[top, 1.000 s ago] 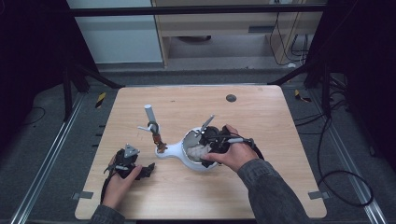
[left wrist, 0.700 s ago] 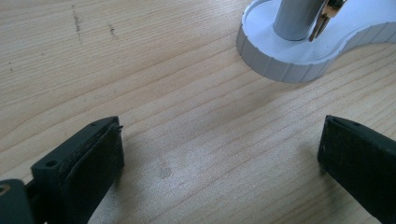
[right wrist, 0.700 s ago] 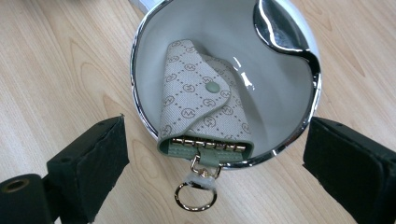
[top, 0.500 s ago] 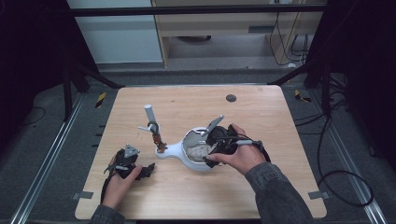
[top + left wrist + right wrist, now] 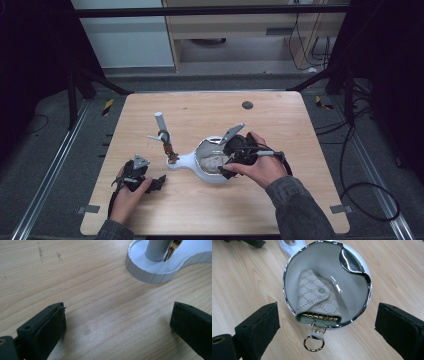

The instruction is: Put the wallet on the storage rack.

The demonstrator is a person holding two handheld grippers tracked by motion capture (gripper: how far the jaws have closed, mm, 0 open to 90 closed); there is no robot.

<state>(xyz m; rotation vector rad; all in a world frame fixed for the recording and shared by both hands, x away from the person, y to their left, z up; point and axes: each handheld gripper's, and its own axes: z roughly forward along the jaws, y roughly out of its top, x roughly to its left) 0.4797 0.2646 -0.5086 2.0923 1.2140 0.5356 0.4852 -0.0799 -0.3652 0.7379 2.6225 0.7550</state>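
The wooden table [image 5: 300, 150], pale and straight-grained, carried a white stand [image 5: 192, 161] with a ribbed rim, whose round bowl [image 5: 352, 277] had a glossy inside edged in chrome, and whose narrow end at about nine o'clock bore a grey upright post [image 5: 160, 121] with a small brass clip. In the bowl lay the key case [image 5: 315, 298] — a soft, pale-green pouch printed with a repeating monogram, snapped by one stud, its row of brass hooks toward six o'clock and its gold ring [image 5: 313, 343] hanging over the rim onto the wood. The right gripper [image 5: 231, 159], seen in the high view, hovered at the bowl's three-o'clock side, and in the right gripper view its jaws stood wide apart either side of the bowl, pressing on nothing; they had just been opening a little further, with the case lying below and between them, untouched. That read as the release step of putting the case in the bowl, judged done. The next move would call for lifting the hand straight clear without snagging the ring. The left gripper [image 5: 142, 181] rested at seven o'clock of the stand — jaws spread over bare wood, holding nothing.
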